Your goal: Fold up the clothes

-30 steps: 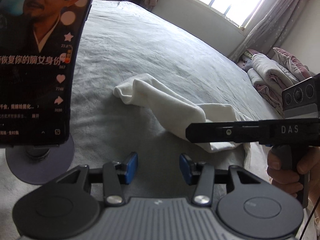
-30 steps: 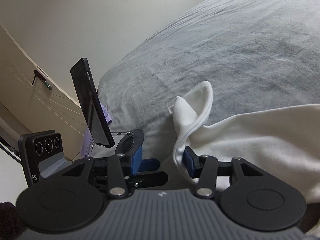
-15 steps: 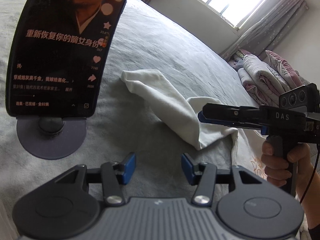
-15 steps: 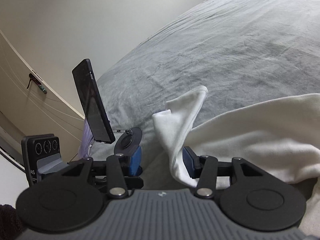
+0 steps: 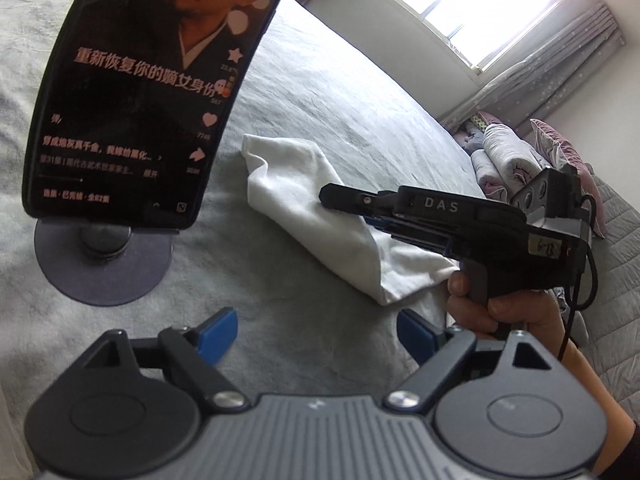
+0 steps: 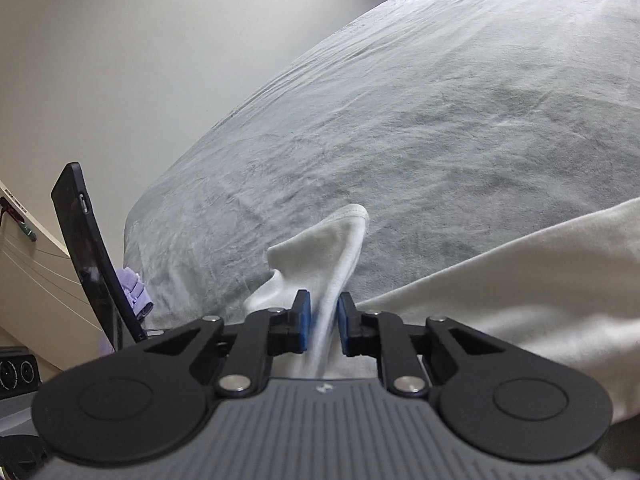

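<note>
White garment (image 5: 320, 216) spread on the grey bedspread (image 5: 328, 92), a folded sleeve-like end reaching toward the phone side, the hem edge near the right hand (image 5: 496, 312). Right gripper (image 6: 323, 324) closing, its blue pads (image 6: 304, 322) pinching a raised ridge of the white cloth, which stands up between them and ends in a rounded tip just ahead. From the left wrist view, the same gripper seen side-on across the garment, fingers together over the fabric. Left gripper (image 5: 316, 330) opening, blue pads (image 5: 218, 330) set wide apart, only bare bedspread between them, just short of the garment's near edge. Phone (image 5: 148, 88) upright on a round stand (image 5: 104, 264) to the left of the cloth, near but apart from it, screen lit. Broad open stretch of bedspread beyond the garment, running to the far edge below the window (image 5: 460, 4). Rolled bedding (image 5: 508, 156) piled at the far right, well apart from the cloth. In the right wrist view, bed edge dropping off to a plain wall (image 6: 140, 60) at left, phone seen edge-on (image 6: 92, 256) near that corner.
</note>
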Demonstrator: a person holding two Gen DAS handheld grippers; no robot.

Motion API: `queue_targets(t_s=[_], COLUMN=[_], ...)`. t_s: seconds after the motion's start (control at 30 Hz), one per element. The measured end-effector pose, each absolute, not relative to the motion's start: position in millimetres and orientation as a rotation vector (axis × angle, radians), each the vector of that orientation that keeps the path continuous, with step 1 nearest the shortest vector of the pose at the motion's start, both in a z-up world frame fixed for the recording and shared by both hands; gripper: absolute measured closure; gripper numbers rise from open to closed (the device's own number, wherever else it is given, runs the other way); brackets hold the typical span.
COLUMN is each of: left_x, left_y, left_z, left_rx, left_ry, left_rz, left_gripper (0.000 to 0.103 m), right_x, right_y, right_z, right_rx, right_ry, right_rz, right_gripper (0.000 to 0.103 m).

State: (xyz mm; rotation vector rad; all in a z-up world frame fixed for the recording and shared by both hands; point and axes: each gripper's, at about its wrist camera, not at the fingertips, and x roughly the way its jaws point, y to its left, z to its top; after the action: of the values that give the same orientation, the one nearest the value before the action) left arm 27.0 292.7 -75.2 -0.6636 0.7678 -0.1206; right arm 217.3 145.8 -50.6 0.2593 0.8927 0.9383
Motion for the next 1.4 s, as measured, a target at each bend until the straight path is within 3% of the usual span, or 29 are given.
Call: queue_targets(t_s=[0.53, 0.67, 0.9, 1.03, 1.33, 1.4], left_x=[-1.7, 2.3, 17.8, 27.0, 48.1, 52.2], left_y=[336.8, 331.8, 301.4, 283.3, 253.3, 249.2], left_z=[-83.7, -85.2, -86.1, -85.0, -78.7, -77.3], left_rx=[-0.864, -0.885, -0.911, -0.888, -0.807, -0.794], left_ry=[0.718, 0.69, 0.603, 0.549, 0.473, 0.467], left_rz=[-0.086, -0.053, 0.069, 0.17, 0.38, 0.408], left_gripper=[0.015, 0.016, 0.019, 0.022, 0.047, 0.059], right_x=[132.1, 118.4, 106.6, 107.7, 120.8, 124.1], right_y=[165.3, 168.3, 142.9, 121.8, 76.4, 71.4], right_z=[-25.8, -34.5, -33.2, -30.5, -25.6, -27.8], right_rx=[-0.04, -0.099, -0.069, -0.048, 0.019, 0.036], right_ry=[0.814, 0.848, 0.859, 0.849, 0.813, 0.814], right_rz=[1.195, 1.198, 1.172, 1.13, 1.037, 1.029], right_gripper=[0.093, 0.085, 0.083, 0.068, 0.061, 0.061])
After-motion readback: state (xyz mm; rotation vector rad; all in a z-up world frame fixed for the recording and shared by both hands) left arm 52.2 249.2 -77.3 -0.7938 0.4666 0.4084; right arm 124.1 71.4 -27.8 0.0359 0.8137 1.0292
